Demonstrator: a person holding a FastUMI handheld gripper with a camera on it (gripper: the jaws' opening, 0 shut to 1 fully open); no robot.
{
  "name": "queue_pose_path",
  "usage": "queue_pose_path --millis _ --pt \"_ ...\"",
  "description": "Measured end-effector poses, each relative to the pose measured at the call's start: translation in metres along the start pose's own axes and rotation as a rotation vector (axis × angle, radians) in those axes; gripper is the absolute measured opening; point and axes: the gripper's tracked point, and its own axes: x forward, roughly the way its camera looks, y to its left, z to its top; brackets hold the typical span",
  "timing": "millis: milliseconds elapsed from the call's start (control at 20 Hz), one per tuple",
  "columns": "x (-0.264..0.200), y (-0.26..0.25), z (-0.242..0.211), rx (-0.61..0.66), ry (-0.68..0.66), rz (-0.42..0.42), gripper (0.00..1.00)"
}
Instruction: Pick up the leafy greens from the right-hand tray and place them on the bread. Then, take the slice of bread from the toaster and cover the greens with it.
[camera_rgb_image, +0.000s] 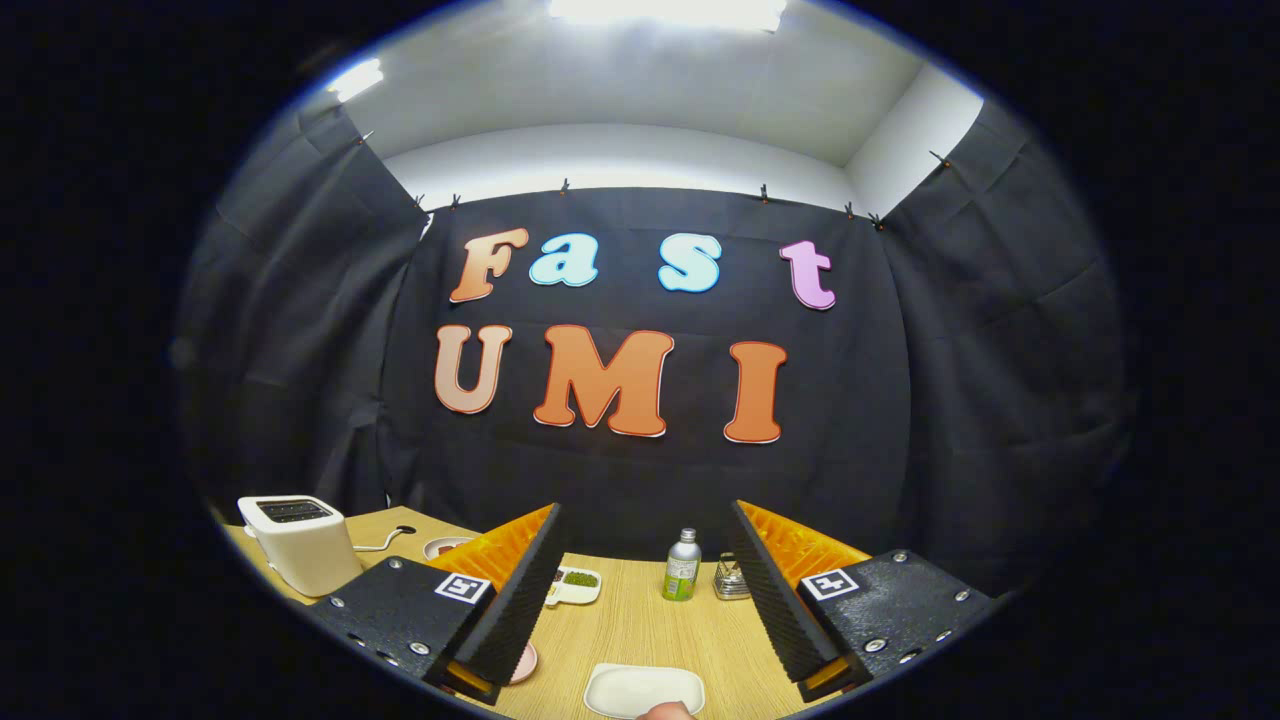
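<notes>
Wooden table (640, 620) well below my gripper (645, 590), fingers apart and empty; the greens (580, 578) look small, so I risk a missed or partial grab.

We can see only part of the small white tray (577, 586) with something green in it, because the left finger (520, 600) covers its near end, and the green stuff is too small for us to tell what it is. A pink plate (524, 664) peeks out from behind that same finger, and another little dish (445, 546) by the toaster (300, 542) is half hidden too. The white tray (644, 690) between the fingers is cut off at its near side, where something small and rounded (668, 711) that we cannot name pokes in.
</notes>
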Motion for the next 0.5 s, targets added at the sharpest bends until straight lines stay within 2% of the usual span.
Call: queue_pose_path --millis 250,500 --pt "-0.015 -0.01 0.006 -0.005 0.009 -0.017 0.97" --pt "-0.026 0.009 0.007 0.007 0.024 0.012 0.97"
